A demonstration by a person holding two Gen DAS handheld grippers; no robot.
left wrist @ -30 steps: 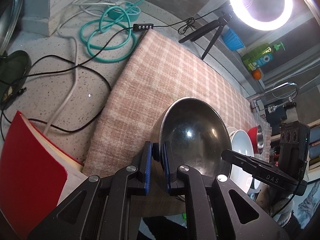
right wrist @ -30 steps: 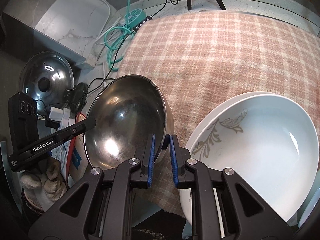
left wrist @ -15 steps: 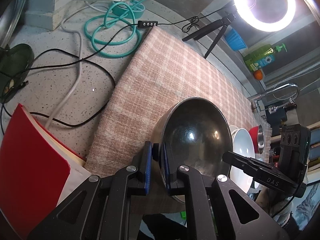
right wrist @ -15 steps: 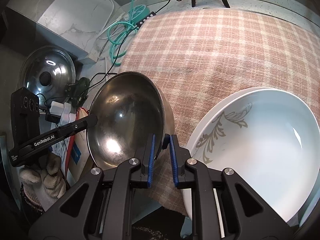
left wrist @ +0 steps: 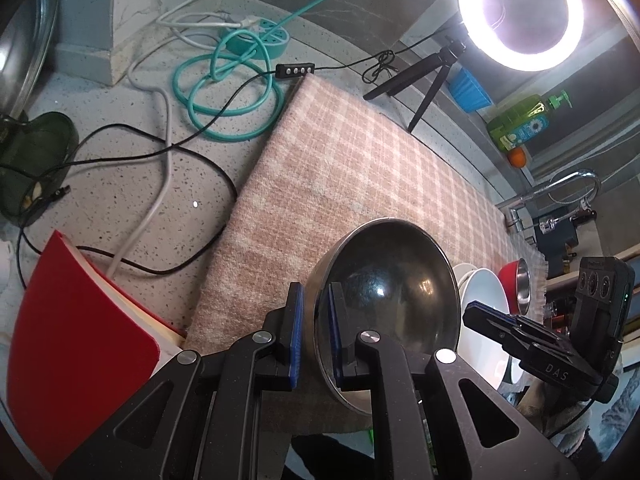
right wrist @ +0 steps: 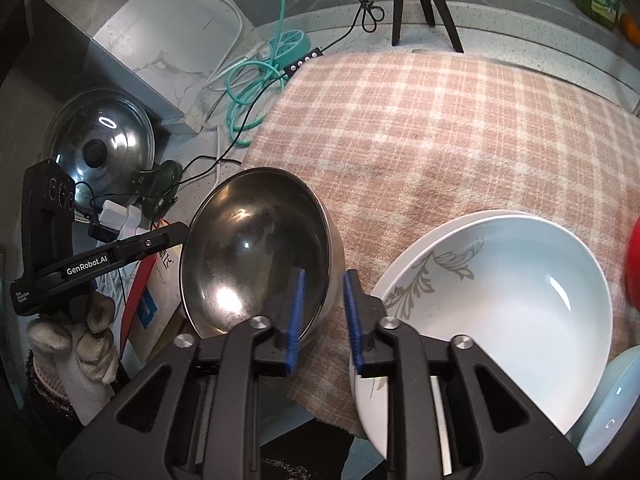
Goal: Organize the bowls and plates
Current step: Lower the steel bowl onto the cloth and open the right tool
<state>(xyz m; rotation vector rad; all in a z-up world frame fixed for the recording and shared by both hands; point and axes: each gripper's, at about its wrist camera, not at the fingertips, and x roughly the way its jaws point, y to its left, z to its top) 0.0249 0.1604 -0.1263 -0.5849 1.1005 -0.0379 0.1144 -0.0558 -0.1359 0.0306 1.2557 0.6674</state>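
The left claw (left wrist: 314, 334) pinches the near-left rim of a steel bowl (left wrist: 394, 300) on the checked cloth (left wrist: 360, 168), while the right claw (right wrist: 322, 314), just spreading, straddles its right rim without pressing; thin, light, slippery metal, best held at the rim.

A checked cloth (right wrist: 460, 128) covers the right part of the worktop (left wrist: 100, 184). On its near left corner sits a metal bowl (right wrist: 256, 248); to the bowl's right, two stacked plates (right wrist: 500, 300) lie at the near edge. Left of the cloth, coiled cables (left wrist: 224, 92) lie on the worktop, with a book (left wrist: 80, 344) nearer. Behind the cloth stands a tripod (left wrist: 424, 76).
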